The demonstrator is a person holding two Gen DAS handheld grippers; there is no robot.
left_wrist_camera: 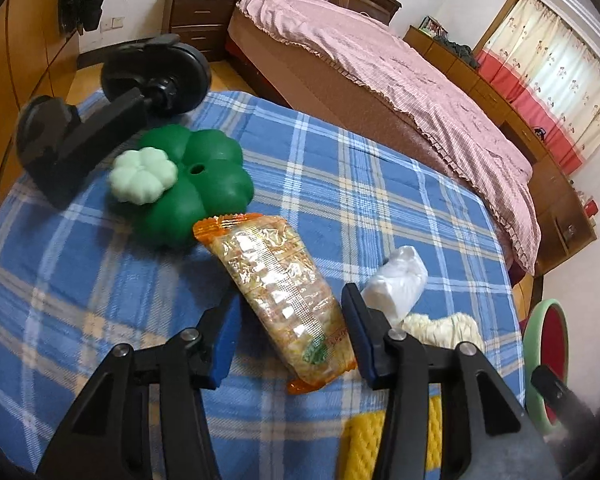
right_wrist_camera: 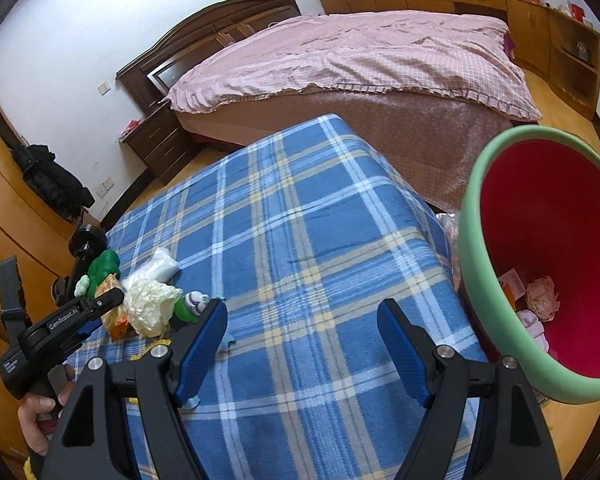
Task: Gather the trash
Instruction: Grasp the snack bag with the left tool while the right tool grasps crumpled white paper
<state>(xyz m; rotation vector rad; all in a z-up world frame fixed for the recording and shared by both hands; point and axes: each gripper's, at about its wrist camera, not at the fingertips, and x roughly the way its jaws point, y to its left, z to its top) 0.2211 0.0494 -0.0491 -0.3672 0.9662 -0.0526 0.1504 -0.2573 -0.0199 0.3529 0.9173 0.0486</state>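
Left wrist view: the left tool (left_wrist_camera: 290, 330) stands about half open over the table (left_wrist_camera: 380, 184), which wears a soft blue plaid cloth. A crinkly orange-and-clear snack wrapper (left_wrist_camera: 276, 300) lies between its blue pads (left_wrist_camera: 225, 336) with gaps on both sides, so nothing is gripped. Just beyond the right pad sit a crumpled white plastic bag (left_wrist_camera: 396, 284) and a cream crumpled paper (left_wrist_camera: 440, 328). Ahead and left rests a glossy green clover-shaped toy (left_wrist_camera: 204, 184) with a pale green one (left_wrist_camera: 142, 176) on it, touching a black clamp mount (left_wrist_camera: 100, 120) at the table's far-left edge. The table's right edge drops off near the bin (left_wrist_camera: 554, 360).

Right wrist view: the right tool (right_wrist_camera: 302, 344) is wide open and empty above bare plaid. Open cloth stretches ahead to the far edge, with a bed (right_wrist_camera: 340, 56) under a pink wrinkled cover beyond. To the right, just past the table edge, stands the bin with a green rim and red inside, scraps at its bottom. Far left, the wrapper and other litter cluster by the left tool, held in a hand (right_wrist_camera: 36, 420).
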